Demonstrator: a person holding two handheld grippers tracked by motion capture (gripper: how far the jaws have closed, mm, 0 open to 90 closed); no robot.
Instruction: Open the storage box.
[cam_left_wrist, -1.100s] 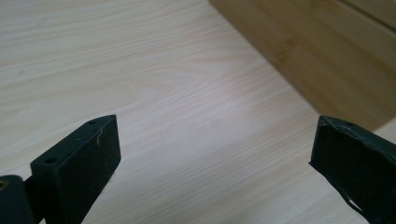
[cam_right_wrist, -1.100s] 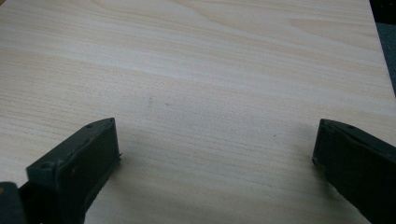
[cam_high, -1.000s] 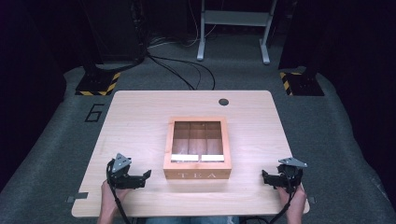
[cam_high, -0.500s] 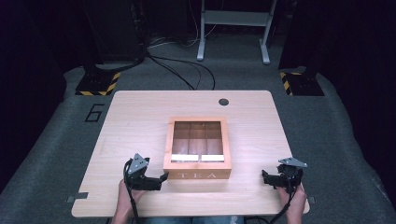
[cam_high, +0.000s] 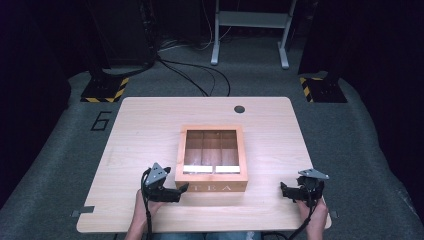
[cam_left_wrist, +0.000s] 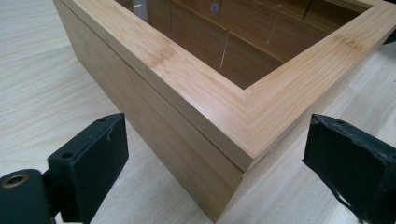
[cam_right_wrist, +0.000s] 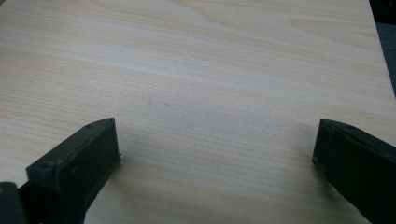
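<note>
- Left gripper (cam_high: 181, 190) is seen at the near left corner of the wooden tea box (cam_high: 212, 159) in the high view, held low over the table (cam_high: 150, 125) by the person's left hand (cam_high: 148, 206); its jaws are pointed toward the box front
- Its jaws are spread wide and have just been closing a little; in the left gripper view the box corner (cam_left_wrist: 243, 158) is framed between the two black pads (cam_left_wrist: 93, 158), with a clear gap on either side, so nothing is gripped
- The tea box is placed near the middle of the table, slightly toward the person's edge; the letters TEA are shown on its front face; a glass-paned lid in a wooden frame is closed on top, and dividers are seen through the pane
- The seam between lid and base is visible along the side of the box in the left gripper view
- Right gripper (cam_high: 286, 190) is held by the right hand (cam_high: 314, 216) near the table's near right corner, well apart from the box; its jaws are wide apart, and bare wood-grain tabletop (cam_right_wrist: 210, 93) is seen between them
- A small dark round cap (cam_high: 239, 108) is set in the tabletop near the far edge; black cables (cam_high: 200, 80) are laid across the grey floor beyond it
</note>
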